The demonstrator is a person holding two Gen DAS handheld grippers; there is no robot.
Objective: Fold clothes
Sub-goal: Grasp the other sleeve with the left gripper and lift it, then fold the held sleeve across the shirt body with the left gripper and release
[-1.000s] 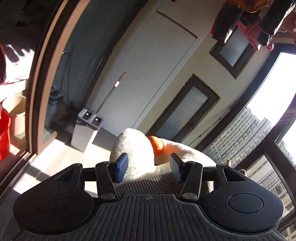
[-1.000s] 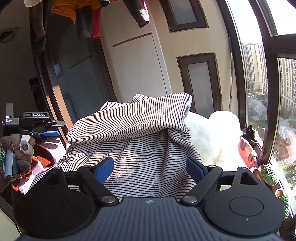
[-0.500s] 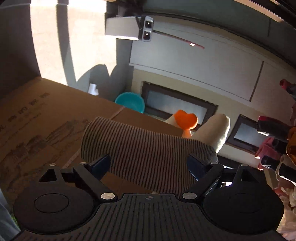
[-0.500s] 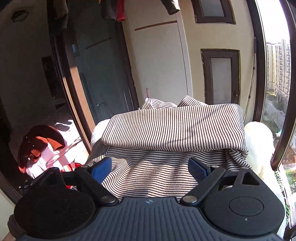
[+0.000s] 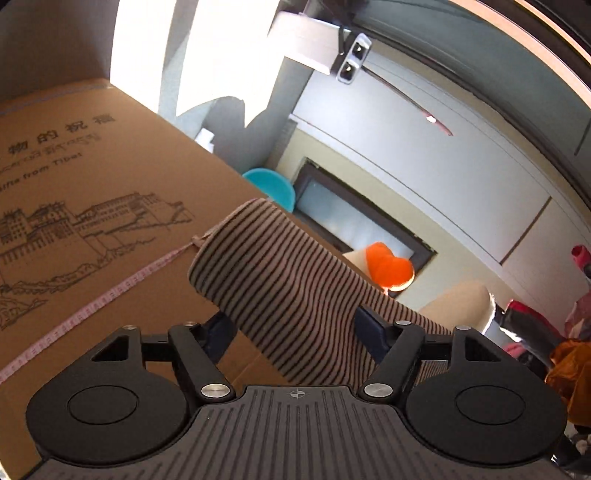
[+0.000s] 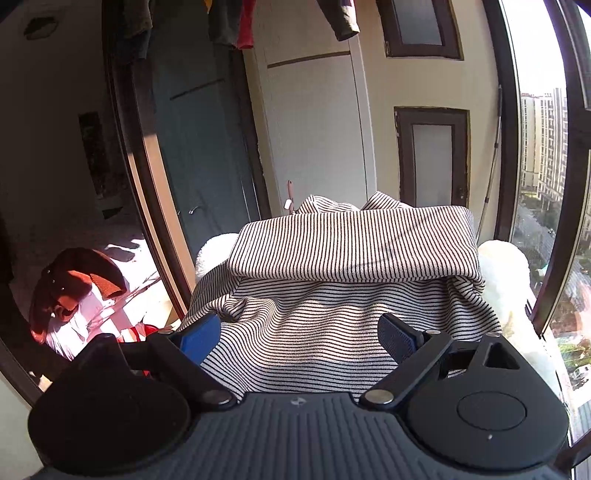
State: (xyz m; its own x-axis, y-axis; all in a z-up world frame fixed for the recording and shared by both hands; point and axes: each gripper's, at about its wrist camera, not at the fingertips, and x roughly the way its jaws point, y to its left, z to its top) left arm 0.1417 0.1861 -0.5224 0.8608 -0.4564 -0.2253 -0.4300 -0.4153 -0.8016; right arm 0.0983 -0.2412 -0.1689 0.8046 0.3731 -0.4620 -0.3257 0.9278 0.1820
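Note:
A black-and-white striped garment (image 6: 351, 280) lies folded over in front of my right gripper (image 6: 299, 334), its top edge rolled back in a thick band. The right jaws stand wide apart with the cloth lying between them, not pinched. In the left wrist view a rolled end of the same striped garment (image 5: 280, 280) passes between the fingers of my left gripper (image 5: 295, 332), which are spread wide on either side of it. The garment rests on a brown cardboard box (image 5: 85, 206).
A white plush toy (image 6: 513, 280) with an orange beak (image 5: 388, 266) sits behind the garment. A measuring tape (image 5: 96, 302) crosses the box. Clothes hang overhead (image 6: 236, 22). A teal basin (image 5: 273, 184) sits behind the box. A window (image 6: 543, 166) is at right.
My left gripper has swung from facing the room down toward the cardboard box, opened wide and now straddles the striped roll. My right gripper has stayed open while the garment's top edge folded back.

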